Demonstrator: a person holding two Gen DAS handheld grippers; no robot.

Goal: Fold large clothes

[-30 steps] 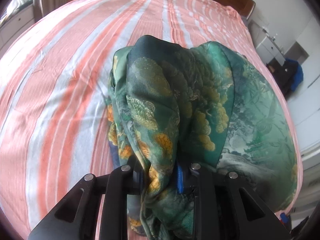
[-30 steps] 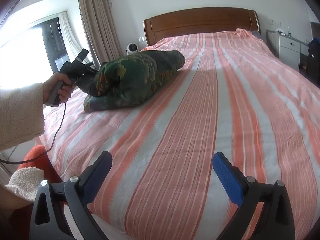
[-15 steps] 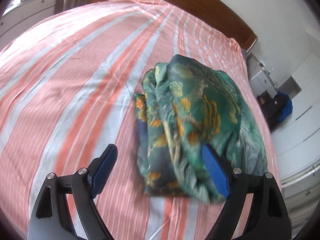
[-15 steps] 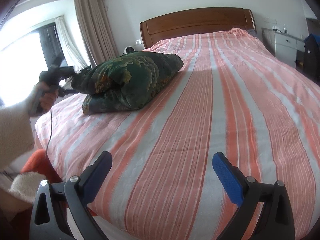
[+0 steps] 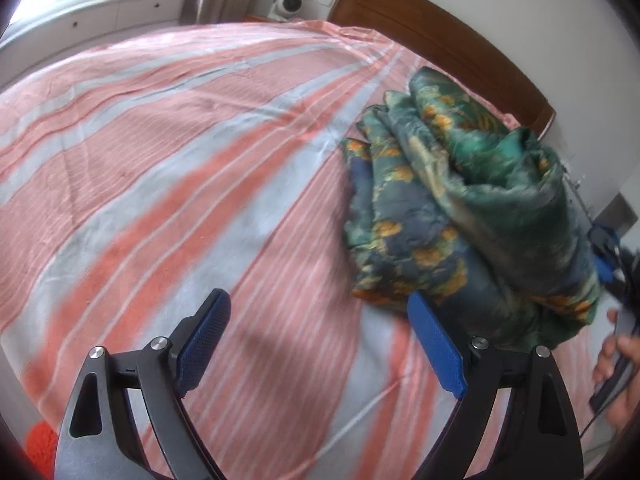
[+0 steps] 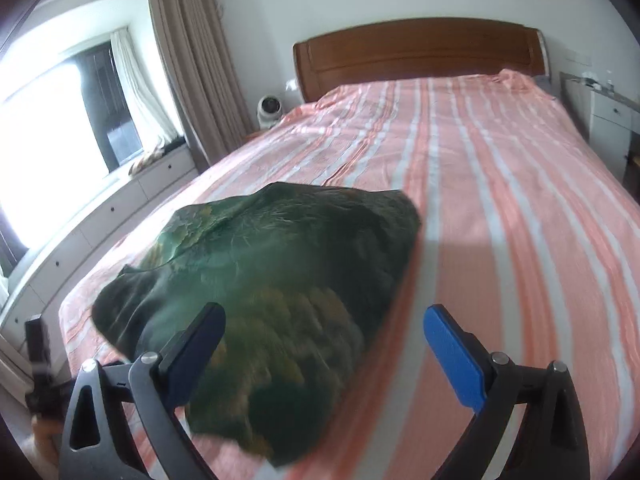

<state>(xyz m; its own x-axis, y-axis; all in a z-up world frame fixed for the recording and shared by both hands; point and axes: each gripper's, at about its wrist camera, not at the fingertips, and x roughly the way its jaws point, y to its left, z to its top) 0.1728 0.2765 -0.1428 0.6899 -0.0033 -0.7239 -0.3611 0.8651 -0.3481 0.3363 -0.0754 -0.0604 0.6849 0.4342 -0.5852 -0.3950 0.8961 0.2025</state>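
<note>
A green silky garment with gold and blue print (image 5: 472,216) lies bunched in a heap on the pink-and-grey striped bed (image 5: 168,184). My left gripper (image 5: 320,344) is open and empty, hovering over the sheet just left of the heap. In the right wrist view the garment (image 6: 272,288) fills the near foreground. My right gripper (image 6: 324,348) is open, close over the heap's near edge, its jaws spread on either side of the cloth without closing on it.
A wooden headboard (image 6: 416,52) stands at the far end of the bed. A window seat with drawers (image 6: 120,208) runs along the left. A white nightstand (image 6: 608,120) stands at the right. The hand holding the other gripper (image 5: 620,376) shows at the right edge.
My left gripper opened, let go of the garment and swung left of the heap. My right gripper moved from the open sheet up close to the garment.
</note>
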